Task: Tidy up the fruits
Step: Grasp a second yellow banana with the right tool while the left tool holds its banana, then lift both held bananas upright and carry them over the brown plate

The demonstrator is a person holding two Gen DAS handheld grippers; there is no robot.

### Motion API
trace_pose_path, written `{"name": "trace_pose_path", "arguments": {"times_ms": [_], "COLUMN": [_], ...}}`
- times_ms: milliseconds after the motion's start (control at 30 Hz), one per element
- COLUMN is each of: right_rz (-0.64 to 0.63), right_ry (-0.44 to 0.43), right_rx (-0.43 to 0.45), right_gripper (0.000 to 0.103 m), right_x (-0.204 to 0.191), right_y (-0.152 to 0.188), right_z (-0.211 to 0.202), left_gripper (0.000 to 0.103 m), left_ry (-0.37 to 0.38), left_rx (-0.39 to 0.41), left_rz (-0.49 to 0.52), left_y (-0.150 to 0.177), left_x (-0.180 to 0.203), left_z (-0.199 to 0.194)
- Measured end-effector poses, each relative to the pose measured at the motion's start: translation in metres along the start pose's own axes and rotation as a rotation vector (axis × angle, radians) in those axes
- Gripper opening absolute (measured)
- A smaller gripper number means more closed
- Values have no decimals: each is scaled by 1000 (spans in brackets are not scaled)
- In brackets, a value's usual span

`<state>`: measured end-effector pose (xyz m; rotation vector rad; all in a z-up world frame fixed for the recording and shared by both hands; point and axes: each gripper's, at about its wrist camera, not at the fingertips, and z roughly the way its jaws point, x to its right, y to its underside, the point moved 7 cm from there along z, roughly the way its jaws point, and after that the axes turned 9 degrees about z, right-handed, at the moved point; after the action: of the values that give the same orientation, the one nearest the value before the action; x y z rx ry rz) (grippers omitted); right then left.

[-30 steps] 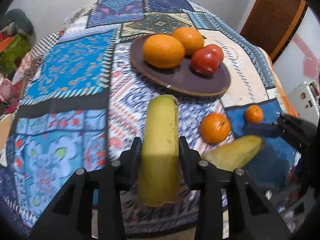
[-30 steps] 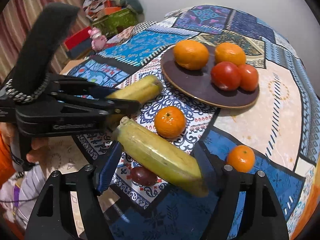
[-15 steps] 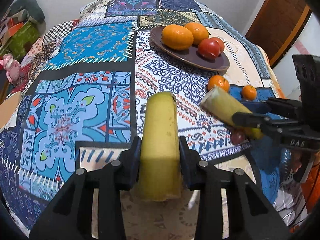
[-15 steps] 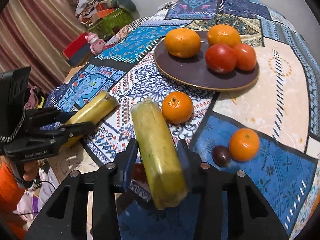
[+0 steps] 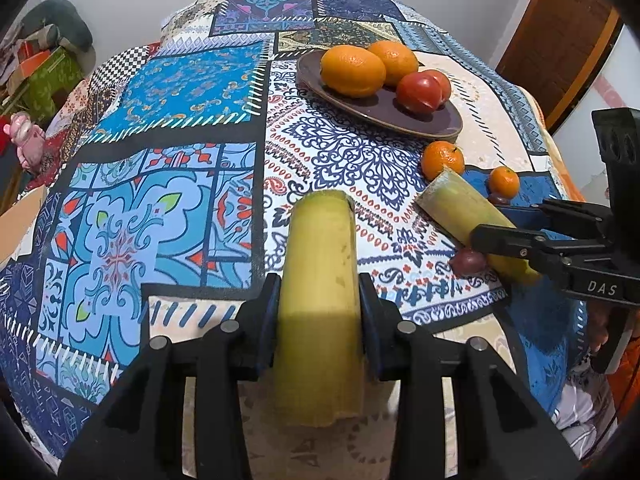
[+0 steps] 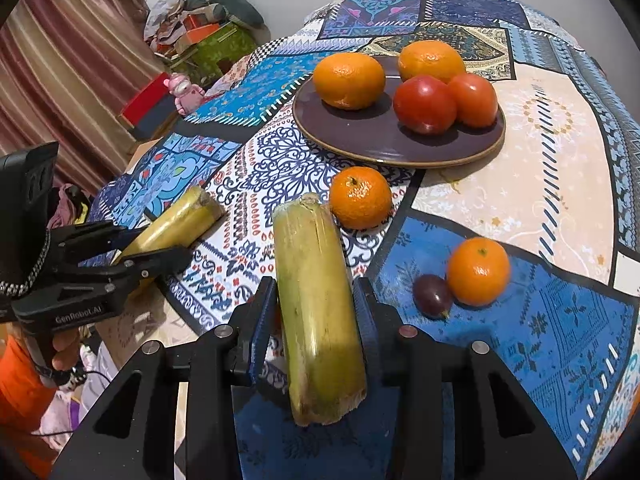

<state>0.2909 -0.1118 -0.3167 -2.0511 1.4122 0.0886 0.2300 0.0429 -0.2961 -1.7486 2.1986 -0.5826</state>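
Note:
My left gripper [image 5: 319,296] is shut on a yellow-green cane piece [image 5: 320,272] that lies along its fingers, above the near edge of the patchwork cloth. In the right wrist view my right gripper [image 6: 314,300] is shut on a second cane piece [image 6: 312,280]. A dark purple plate [image 6: 360,140] at the back carries two oranges [image 6: 349,80] and two red fruits [image 6: 425,104]. Two mandarins [image 6: 360,202] and a dark plum [image 6: 432,295] lie loose on the cloth in front of the plate. Each gripper appears in the other's view, the right gripper [image 5: 520,240] and the left gripper [image 6: 140,256].
The table's near edge [image 5: 460,320] runs just under both grippers. Off the table at the left are a green box [image 6: 216,50], a pink toy [image 6: 184,88] and a striped curtain [image 6: 80,60]. A wooden door [image 5: 560,32] stands at the back right.
The right gripper closed on its cane piece, which turned from crosswise to lying along the fingers. The left gripper drew back from the plate towards the table's near edge, still holding its piece.

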Motion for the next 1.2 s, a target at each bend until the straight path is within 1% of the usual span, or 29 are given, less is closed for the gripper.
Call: {"name": "trace_pose_path", "arguments": {"times_ms": [67, 167, 233, 400, 567, 667, 733, 800, 933, 1067, 1200], "right_rz": [8, 31, 27, 6, 21, 26, 50, 55, 41, 41, 34], "right_ry": [-1, 1, 20, 82, 115, 109, 101, 101, 101, 81, 76], "right_rx": [9, 20, 34, 46, 33, 35, 25, 42, 55, 62, 101], "right_gripper": [37, 37, 37, 35, 36, 36, 38, 38, 35, 35, 35], "right_x": [1, 1, 0, 9, 26, 28, 29, 29, 22, 19, 16], "right_y": [1, 0, 0, 11, 26, 29, 27, 23, 20, 23, 16], "right_z": [1, 3, 1, -16, -32, -33, -25, -19, -18, -24, -34], "left_gripper": [37, 37, 37, 36, 36, 36, 37, 37, 37, 37, 37], "left_ry": [-9, -44, -51, -44, -39, -23, -24, -31, -49, -5, 19], "left_rx": [4, -1, 1, 15, 27, 39, 44, 42, 34, 29, 44], "left_rz": [8, 28, 27, 3, -15, -33, -36, -29, 12, -8, -33], "left_y": [-3, -7, -9, -7, -3, 0, 1, 1, 1, 2, -1], "left_x": [1, 2, 1, -3, -5, -4, -3, -2, 1, 1, 0], "left_z": [3, 8, 8, 5, 3, 2, 2, 2, 3, -2, -8]}}
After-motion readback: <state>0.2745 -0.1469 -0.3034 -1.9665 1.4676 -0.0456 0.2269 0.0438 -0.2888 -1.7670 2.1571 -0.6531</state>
